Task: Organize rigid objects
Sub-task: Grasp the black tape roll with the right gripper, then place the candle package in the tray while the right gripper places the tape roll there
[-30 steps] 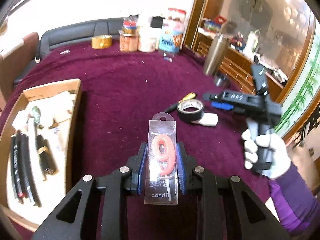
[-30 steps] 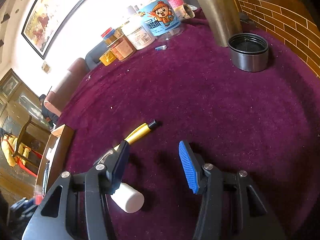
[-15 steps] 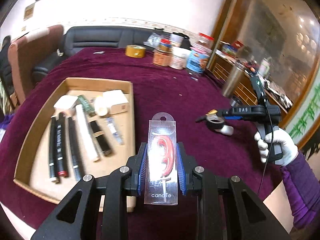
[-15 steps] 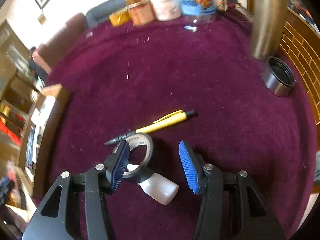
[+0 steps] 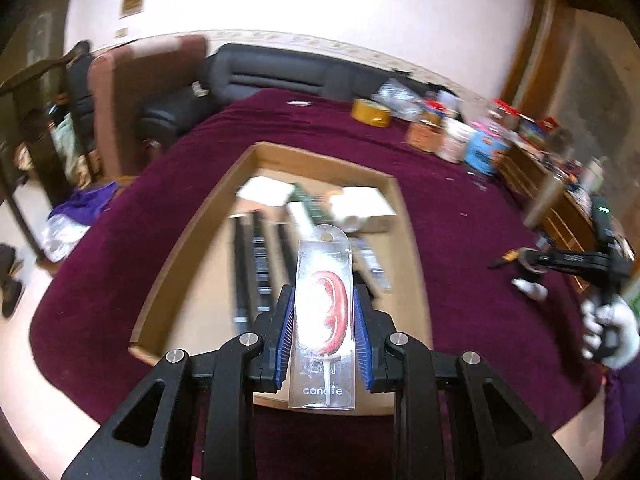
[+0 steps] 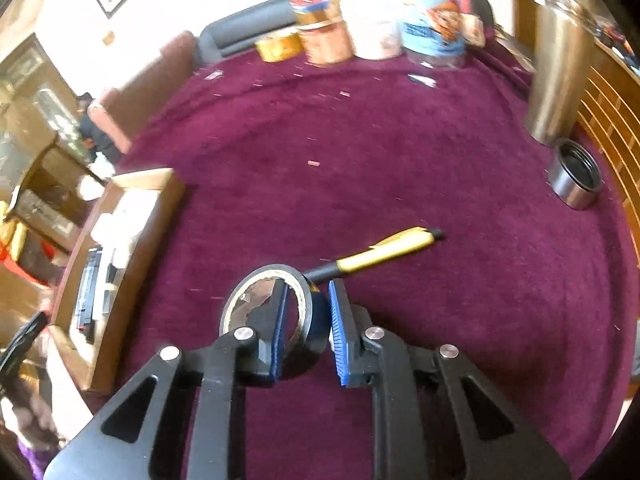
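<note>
My left gripper (image 5: 323, 332) is shut on a clear packet holding a red number candle (image 5: 326, 320) and holds it above the near end of a shallow cardboard tray (image 5: 188, 236). The tray holds several black markers (image 5: 252, 264) and white boxes (image 5: 362, 204). My right gripper (image 6: 306, 324) is shut on the wall of a black tape roll (image 6: 240, 300), one finger inside the ring and one outside. A yellow and black pen (image 6: 384, 252) lies just beyond the roll. The right gripper also shows in the left wrist view (image 5: 532, 266).
The table has a maroon cloth (image 6: 360, 160). Jars and a yellow tape roll (image 6: 278, 46) stand along the far edge. A steel flask (image 6: 558, 64) and its cap (image 6: 576, 180) stand at the right. The tray (image 6: 120, 264) lies left of the right gripper.
My left gripper has swung left with the candle packet, from the open cloth to over the tray. My right gripper has moved onto the tape roll and shut on its wall.
</note>
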`<action>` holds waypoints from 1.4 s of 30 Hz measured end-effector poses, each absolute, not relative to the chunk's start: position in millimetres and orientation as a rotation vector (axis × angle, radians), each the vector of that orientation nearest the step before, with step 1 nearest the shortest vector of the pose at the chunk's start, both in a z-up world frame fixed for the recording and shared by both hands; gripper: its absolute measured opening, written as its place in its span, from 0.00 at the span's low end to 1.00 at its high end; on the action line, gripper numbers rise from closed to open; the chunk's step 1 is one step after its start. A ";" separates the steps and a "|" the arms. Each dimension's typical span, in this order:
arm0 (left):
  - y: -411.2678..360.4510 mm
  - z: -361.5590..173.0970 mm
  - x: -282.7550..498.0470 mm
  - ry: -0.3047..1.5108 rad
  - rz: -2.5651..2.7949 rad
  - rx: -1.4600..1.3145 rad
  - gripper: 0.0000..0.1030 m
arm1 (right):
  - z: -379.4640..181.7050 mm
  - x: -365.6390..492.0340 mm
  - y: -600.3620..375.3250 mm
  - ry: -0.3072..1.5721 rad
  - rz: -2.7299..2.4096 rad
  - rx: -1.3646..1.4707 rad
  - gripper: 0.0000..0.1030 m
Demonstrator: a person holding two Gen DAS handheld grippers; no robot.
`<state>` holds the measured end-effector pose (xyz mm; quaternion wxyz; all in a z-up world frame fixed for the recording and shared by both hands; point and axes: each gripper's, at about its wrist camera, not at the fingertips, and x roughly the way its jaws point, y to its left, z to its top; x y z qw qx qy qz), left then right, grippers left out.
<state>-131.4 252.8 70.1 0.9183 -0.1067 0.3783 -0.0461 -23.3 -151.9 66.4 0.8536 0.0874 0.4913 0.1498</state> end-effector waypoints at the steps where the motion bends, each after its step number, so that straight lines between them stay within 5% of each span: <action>1: 258.4 67.2 -129.0 0.787 -0.078 -0.223 0.23 | 69.3 -24.0 -145.5 1.031 0.338 0.183 0.17; 18: 309.7 20.0 -73.4 0.952 0.084 -0.249 0.25 | 73.7 -63.0 55.0 1.091 0.770 0.030 0.17; 28: 324.5 55.5 -115.1 0.804 0.039 -0.320 0.44 | 33.1 -77.0 118.4 1.138 0.746 -0.173 0.18; 37: 322.1 72.7 -129.0 0.731 -0.003 -0.357 0.50 | 58.3 -79.0 82.6 1.058 0.731 -0.108 0.20; 40: 312.0 78.5 -135.2 0.708 -0.046 -0.364 0.50 | 75.3 -75.3 40.0 0.995 0.656 -0.073 0.26; 42: 302.7 84.3 -141.5 0.687 -0.080 -0.352 0.50 | 82.4 -64.7 -5.1 0.967 0.553 -0.034 0.40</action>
